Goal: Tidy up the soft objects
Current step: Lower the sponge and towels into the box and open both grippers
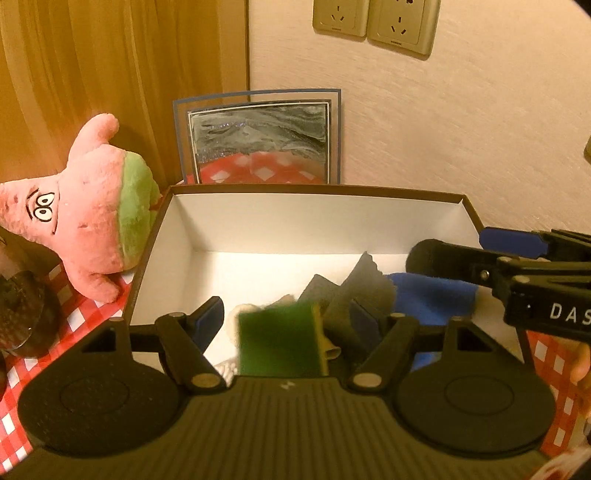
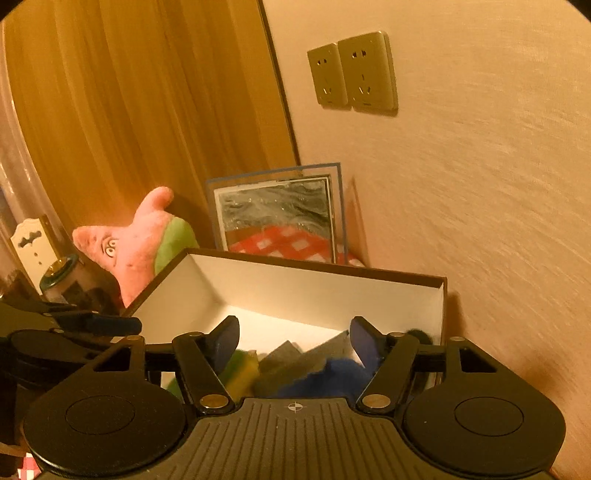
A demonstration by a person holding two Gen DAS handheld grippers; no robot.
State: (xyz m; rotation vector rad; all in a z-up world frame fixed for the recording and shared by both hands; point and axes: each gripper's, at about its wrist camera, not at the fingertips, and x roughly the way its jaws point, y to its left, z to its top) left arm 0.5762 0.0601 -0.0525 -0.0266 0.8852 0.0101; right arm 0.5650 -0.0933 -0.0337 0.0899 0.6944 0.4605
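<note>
Hovering over white box (image 1: 280, 225), fuzzy green sponge (image 1: 277, 341)

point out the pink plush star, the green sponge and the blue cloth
pink plush star (image 1: 86, 221), left wrist view, on its pink body beside the eyes
green sponge (image 1: 277, 339), left wrist view, on its green face, inside the box
blue cloth (image 1: 432, 295), left wrist view, on the exposed fold under the right gripper

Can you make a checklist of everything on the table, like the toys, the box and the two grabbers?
Surface: red-and-white checked cloth.
Job's things: green sponge, grey pads and blue cloth in the white box; pink star plush outside, left of it.
Clutter: framed picture behind box; dark jar.
Grippers: left gripper open; right gripper open, empty.
Cables: nothing seen.
Surroundings: wall sockets, curtain.
</note>
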